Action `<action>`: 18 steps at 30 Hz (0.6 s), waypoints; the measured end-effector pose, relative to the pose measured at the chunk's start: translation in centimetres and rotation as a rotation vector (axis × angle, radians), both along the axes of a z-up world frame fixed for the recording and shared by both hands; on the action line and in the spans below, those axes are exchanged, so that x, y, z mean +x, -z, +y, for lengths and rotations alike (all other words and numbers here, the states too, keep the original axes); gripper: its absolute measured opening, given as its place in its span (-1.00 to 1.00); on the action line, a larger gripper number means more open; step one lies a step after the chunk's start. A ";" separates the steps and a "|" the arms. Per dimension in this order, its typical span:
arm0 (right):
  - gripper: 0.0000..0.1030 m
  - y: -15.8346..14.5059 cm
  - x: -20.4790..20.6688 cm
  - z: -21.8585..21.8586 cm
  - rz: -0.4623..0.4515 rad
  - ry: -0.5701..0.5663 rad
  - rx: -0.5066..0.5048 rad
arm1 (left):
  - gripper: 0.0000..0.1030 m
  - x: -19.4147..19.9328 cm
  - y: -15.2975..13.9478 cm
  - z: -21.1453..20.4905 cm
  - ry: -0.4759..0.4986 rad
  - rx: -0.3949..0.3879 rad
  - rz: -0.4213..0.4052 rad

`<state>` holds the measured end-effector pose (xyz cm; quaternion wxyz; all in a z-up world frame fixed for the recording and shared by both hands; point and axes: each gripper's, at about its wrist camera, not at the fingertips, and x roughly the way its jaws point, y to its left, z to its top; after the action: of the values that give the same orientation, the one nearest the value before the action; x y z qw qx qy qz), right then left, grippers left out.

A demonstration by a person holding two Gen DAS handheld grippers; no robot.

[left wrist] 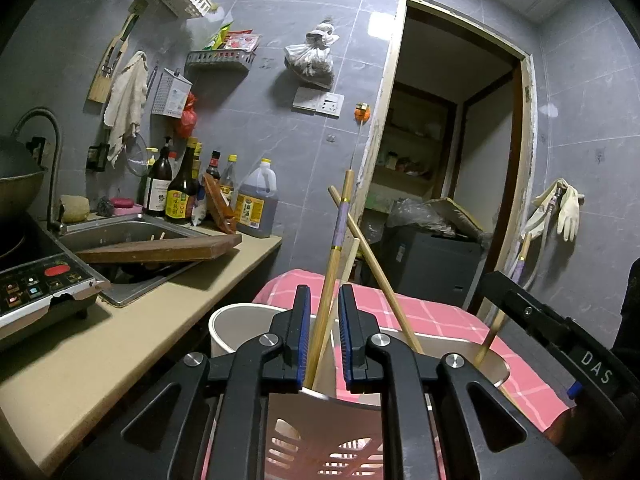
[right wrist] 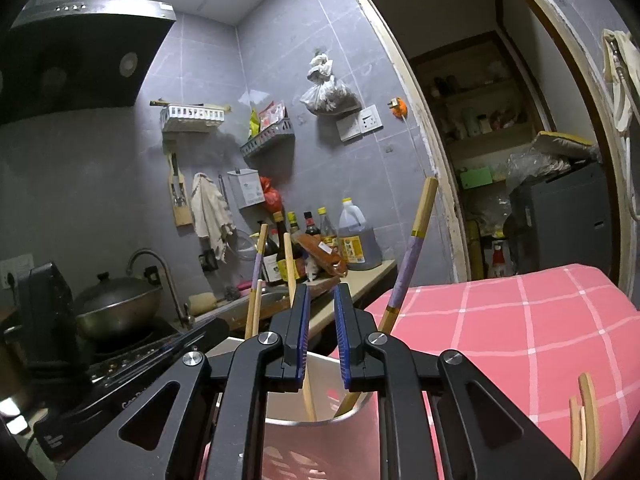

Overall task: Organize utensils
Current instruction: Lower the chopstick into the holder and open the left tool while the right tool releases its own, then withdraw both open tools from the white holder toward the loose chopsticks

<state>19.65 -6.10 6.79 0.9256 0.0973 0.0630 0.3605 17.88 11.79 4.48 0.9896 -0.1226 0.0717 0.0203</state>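
Chopsticks (left wrist: pixel 335 240) stand in the holder (left wrist: pixel 248 312) at 6 o'clock; both grippers' fingers are released, so most looks done.

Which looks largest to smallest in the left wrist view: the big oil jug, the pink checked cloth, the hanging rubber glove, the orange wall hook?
1. pink checked cloth
2. big oil jug
3. hanging rubber glove
4. orange wall hook

This is apparent size only. The cloth is nearest the camera, and fisheye distortion squeezes the glove at the edge.
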 end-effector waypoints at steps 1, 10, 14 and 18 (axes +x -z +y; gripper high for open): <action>-0.74 0.0 -0.1 0.1 0.002 0.001 -0.002 | -0.78 0.0 0.0 0.0 0.001 -0.001 -0.001; -0.50 -1.0 -1.1 -0.3 -0.011 0.010 -0.006 | -0.53 -0.4 -0.4 -0.1 0.002 -0.011 -0.009; -0.26 -2.0 -2.2 -1.2 -0.025 0.033 -0.014 | -0.26 -1.3 -1.1 -0.3 0.004 -0.022 -0.016; 0.04 -2.8 -3.4 -3.1 -0.031 0.063 -0.007 | -0.05 -2.3 -2.0 -1.1 0.002 -0.010 -0.016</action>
<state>16.27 -9.18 9.58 0.9377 0.0902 0.0470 0.3323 15.60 10.72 6.48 0.9896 -0.1279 0.0639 0.0180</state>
